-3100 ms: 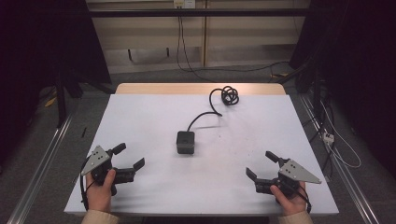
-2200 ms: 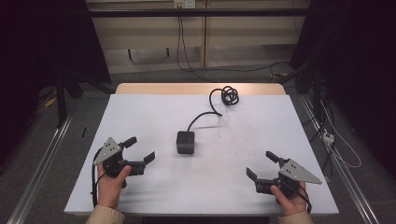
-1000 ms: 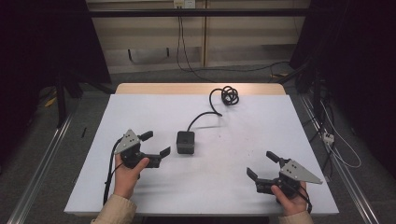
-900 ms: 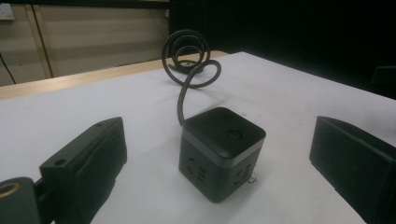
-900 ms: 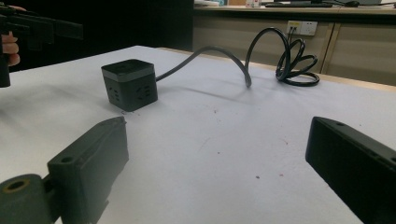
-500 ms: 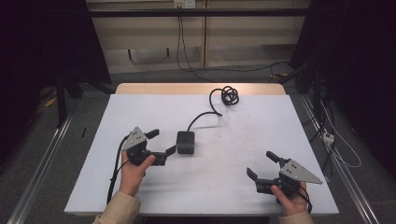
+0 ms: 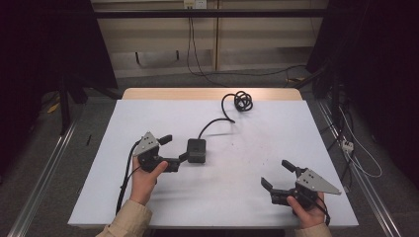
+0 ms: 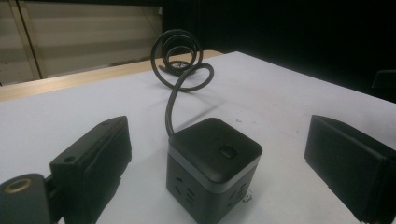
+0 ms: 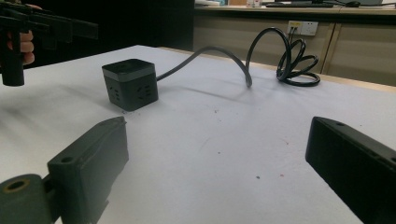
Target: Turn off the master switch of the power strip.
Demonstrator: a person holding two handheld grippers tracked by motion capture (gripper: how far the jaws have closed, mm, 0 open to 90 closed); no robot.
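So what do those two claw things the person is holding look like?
Each one is black, with two chunky, blocky jaws. The left gripper and the right gripper both carry a grey three-cornered plate on top. A black cable trails from the left one. The person wears beige sleeves.

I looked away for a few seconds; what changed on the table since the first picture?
The left gripper travelled from the table's near left corner forward and inward to the black socket cube; its open jaws now flank the cube without closing on it. The right gripper, the cube and its coiled cable stayed where they were.
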